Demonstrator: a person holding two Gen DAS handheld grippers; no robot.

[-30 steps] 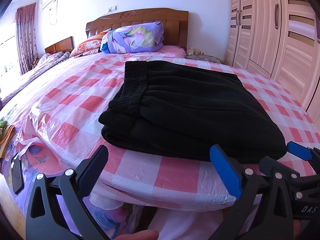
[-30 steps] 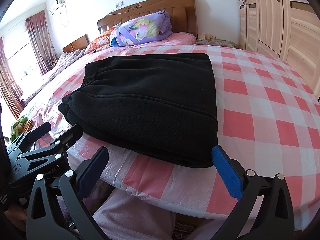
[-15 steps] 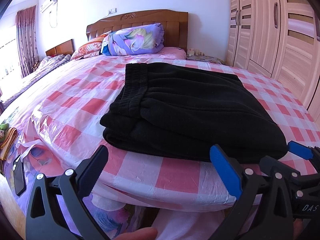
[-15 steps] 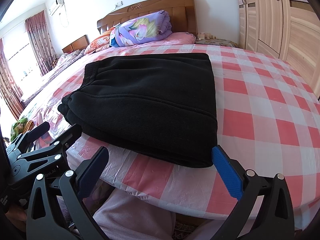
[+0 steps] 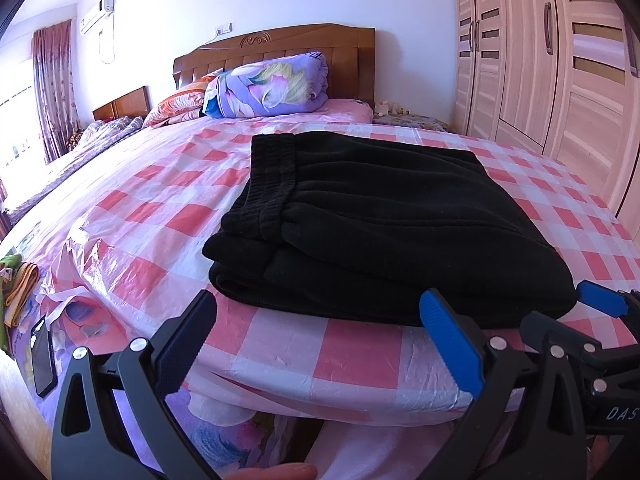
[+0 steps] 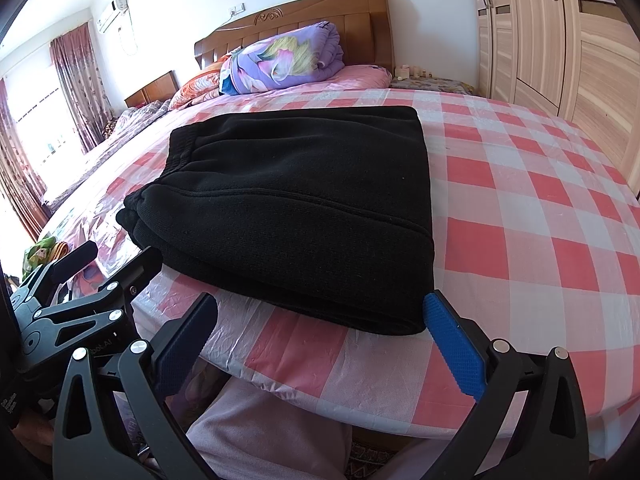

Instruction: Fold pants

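Black fleece pants (image 5: pixel 376 220) lie folded in a flat rectangular stack on the pink checked bed near its front edge, waistband at the left; they also show in the right wrist view (image 6: pixel 296 208). My left gripper (image 5: pixel 320 340) is open and empty, held just in front of the stack's near edge. My right gripper (image 6: pixel 324 340) is open and empty, also just short of the stack's near edge. The right gripper shows at the right of the left wrist view (image 5: pixel 580 332); the left gripper shows at the left of the right wrist view (image 6: pixel 96 280).
The bed (image 6: pixel 540 216) has a plastic-covered pink checked sheet. A rolled purple floral quilt (image 5: pixel 272 86) and pillows lie by the wooden headboard (image 5: pixel 280 52). A wardrobe (image 5: pixel 560 60) stands at the right. A phone (image 5: pixel 42 360) and cloths lie at the lower left.
Both grippers have stayed open and almost still; the left wrist view has shifted very slightly. The pants have not moved.
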